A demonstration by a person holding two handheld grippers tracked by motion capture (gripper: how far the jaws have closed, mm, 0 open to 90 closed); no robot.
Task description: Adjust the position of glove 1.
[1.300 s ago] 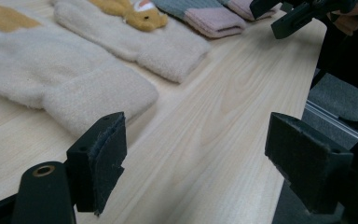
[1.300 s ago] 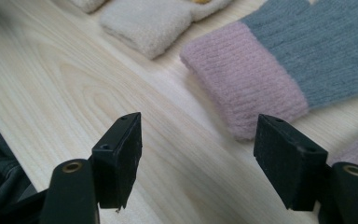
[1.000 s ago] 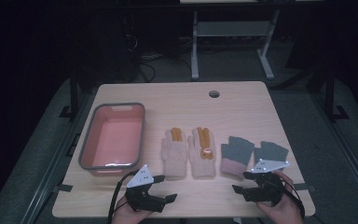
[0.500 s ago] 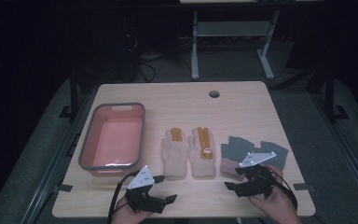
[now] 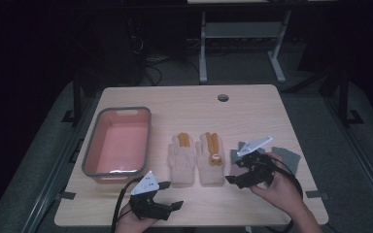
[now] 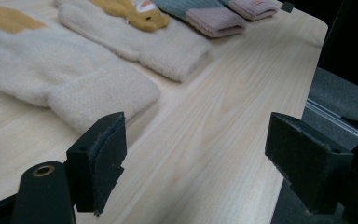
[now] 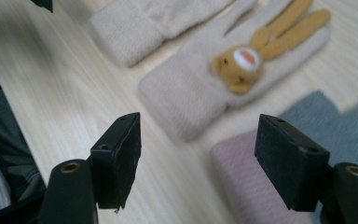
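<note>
Two grippers are over the near part of a pale wooden table (image 5: pixel 252 104), each held in one hand of the person. The table top is smooth, with fine straight grain and a small round hole near its far edge.

Left of the cream mittens stands a pink plastic tub (image 5: pixel 93 150), rectangular with rounded corners and a grey rim.

The cream mittens (image 5: pixel 196 156) lie flat side by side near the middle of the table, cuffs toward the person. They are of soft fuzzy knit with thick ribbed cuffs; each has long mustard-yellow ears on its back, and the right one carries a small plush animal face.

Just right of the cream mittens lie the grey gloves (image 5: pixel 285 156), of a finer knit, with dusty pink cuffs; the right hand covers part of them.

The right gripper (image 5: pixel 234 177) is lifted and tilted, its jaws pointing left toward the cuff of the nearer cream mitten. Its jaws stand wide apart and hold nothing; in the right gripper view the pink cuff lies between them, lower down.

The left gripper (image 5: pixel 171 195) is low at the near edge, in front of the cream mittens, pointing right. Its jaws are also wide apart, holding nothing, with bare wood between them.
</note>
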